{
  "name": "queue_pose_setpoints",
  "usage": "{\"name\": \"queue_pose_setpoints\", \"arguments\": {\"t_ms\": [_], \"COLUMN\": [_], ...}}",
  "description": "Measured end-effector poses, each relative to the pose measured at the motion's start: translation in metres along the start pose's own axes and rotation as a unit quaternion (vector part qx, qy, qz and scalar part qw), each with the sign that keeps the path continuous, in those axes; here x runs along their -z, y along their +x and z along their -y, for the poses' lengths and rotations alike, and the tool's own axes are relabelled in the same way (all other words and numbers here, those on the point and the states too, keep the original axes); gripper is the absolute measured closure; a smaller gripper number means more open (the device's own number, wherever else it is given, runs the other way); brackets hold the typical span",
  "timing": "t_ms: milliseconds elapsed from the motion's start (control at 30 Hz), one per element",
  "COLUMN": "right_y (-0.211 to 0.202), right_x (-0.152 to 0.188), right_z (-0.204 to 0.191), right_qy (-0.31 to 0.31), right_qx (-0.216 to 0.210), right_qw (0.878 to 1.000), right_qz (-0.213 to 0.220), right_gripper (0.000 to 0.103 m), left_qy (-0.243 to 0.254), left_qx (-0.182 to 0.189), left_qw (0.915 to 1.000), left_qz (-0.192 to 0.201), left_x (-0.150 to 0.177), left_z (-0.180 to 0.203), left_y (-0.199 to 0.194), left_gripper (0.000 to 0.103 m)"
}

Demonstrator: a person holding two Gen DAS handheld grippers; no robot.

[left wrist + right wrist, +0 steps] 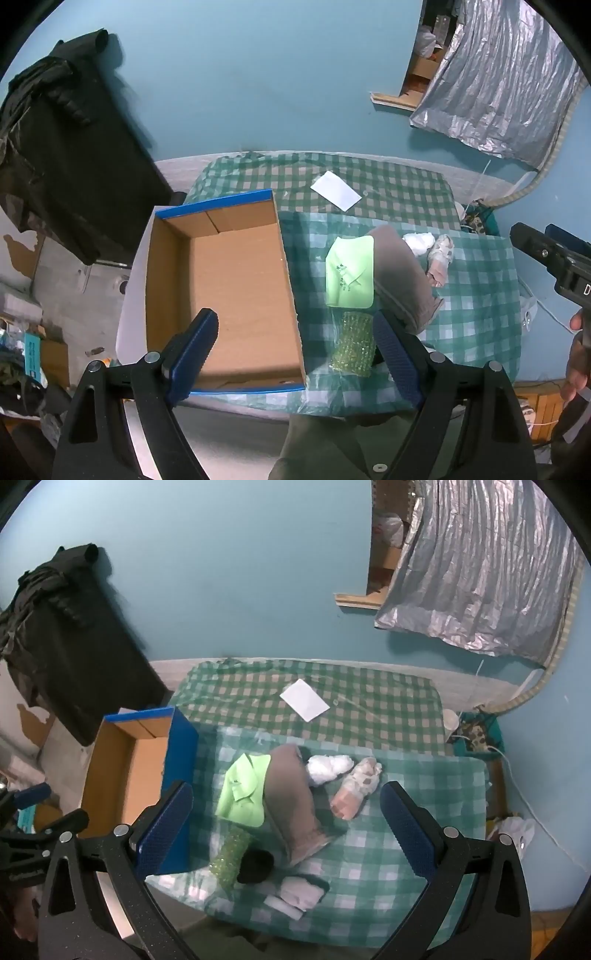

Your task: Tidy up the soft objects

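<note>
Two hand-held grippers hover above a checked tabletop, both spread wide and gripping nothing: the left hand-held gripper over an empty cardboard box, the right hand-held gripper over a pile beside the box: green cloth, brown cloth, white bundle.

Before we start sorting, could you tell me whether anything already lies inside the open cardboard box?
No, the open cardboard box shows only its bare brown floor.
</note>
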State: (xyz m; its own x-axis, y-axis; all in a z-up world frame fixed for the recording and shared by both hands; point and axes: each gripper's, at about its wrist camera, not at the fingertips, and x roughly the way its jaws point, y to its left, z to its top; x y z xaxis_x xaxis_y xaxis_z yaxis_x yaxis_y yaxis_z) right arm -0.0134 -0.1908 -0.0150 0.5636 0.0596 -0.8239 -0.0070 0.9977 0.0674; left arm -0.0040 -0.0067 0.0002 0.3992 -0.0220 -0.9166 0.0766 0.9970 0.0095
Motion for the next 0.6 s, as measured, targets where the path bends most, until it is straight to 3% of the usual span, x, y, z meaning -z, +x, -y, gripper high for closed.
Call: {"name": "queue_pose_setpoints", "arguments": {"t_ms": [600], "right_y": [-0.002], "right_x": [0.005], "right_z": [0.009], "right_qy": [0.005], "right_qx": [0.001], "right_qw": [1.0], "right_qz": [-0.006], "right_gripper": [0.002], "left_qy": [0.031], "left_qx": [-0.009], "left_qw": [0.9995], "left_qz": [-0.003], "left_x": [0.002], "left_z": [0.023], "left_y": [0.002], "left_gripper": [0.016]}}
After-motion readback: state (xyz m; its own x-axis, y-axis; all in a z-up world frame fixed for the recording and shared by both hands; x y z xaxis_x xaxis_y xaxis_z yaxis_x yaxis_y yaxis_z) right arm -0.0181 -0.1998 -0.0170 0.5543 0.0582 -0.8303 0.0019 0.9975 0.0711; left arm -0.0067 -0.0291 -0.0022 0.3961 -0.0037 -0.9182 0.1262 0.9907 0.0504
